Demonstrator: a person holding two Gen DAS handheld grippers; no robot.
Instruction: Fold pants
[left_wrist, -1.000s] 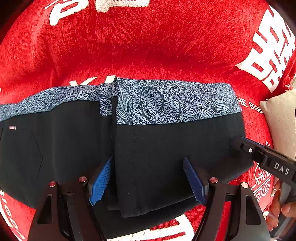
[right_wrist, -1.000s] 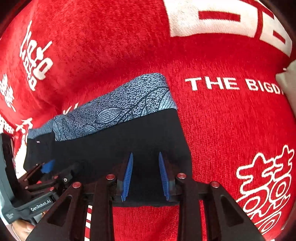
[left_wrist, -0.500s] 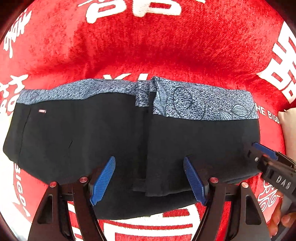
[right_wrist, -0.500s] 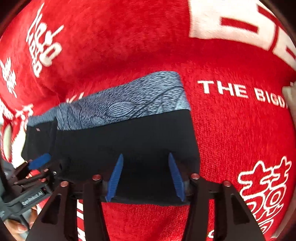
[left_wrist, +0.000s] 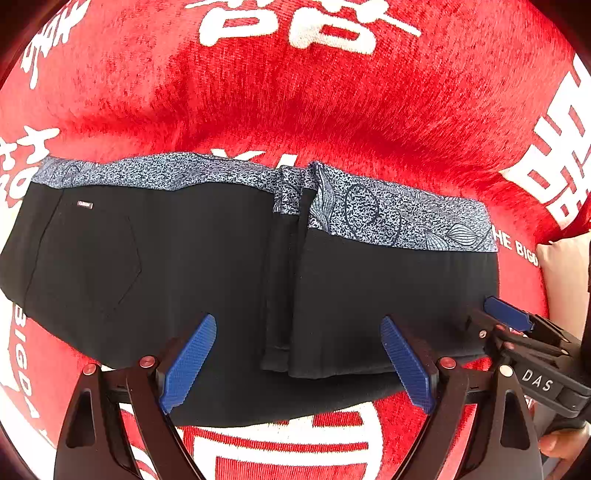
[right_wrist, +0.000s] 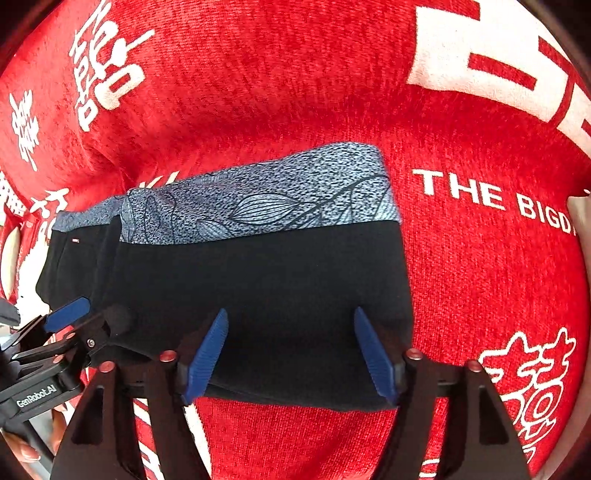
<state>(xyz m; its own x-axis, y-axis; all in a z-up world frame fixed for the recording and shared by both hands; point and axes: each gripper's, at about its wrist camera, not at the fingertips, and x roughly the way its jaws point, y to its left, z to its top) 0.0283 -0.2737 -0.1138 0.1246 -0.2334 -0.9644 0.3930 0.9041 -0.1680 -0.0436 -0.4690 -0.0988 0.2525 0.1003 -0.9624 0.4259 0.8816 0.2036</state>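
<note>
Black pants (left_wrist: 184, 266) with a blue-grey patterned waistband (left_wrist: 391, 218) lie folded flat on a red cloth; the right part overlaps the left along a vertical edge. They also show in the right wrist view (right_wrist: 266, 288). My left gripper (left_wrist: 295, 362) is open and empty over the near edge of the pants. My right gripper (right_wrist: 291, 354) is open and empty over the right end's near edge; it appears at the right of the left wrist view (left_wrist: 517, 325).
The red cloth (left_wrist: 295, 103) with white lettering covers the whole surface. A beige cushion (left_wrist: 561, 280) sits at the far right edge. The left gripper shows at the lower left of the right wrist view (right_wrist: 66, 314).
My right gripper has opened from nearly shut to wide. Both grippers have pulled back, so more of the pants shows. The pants lie still.
</note>
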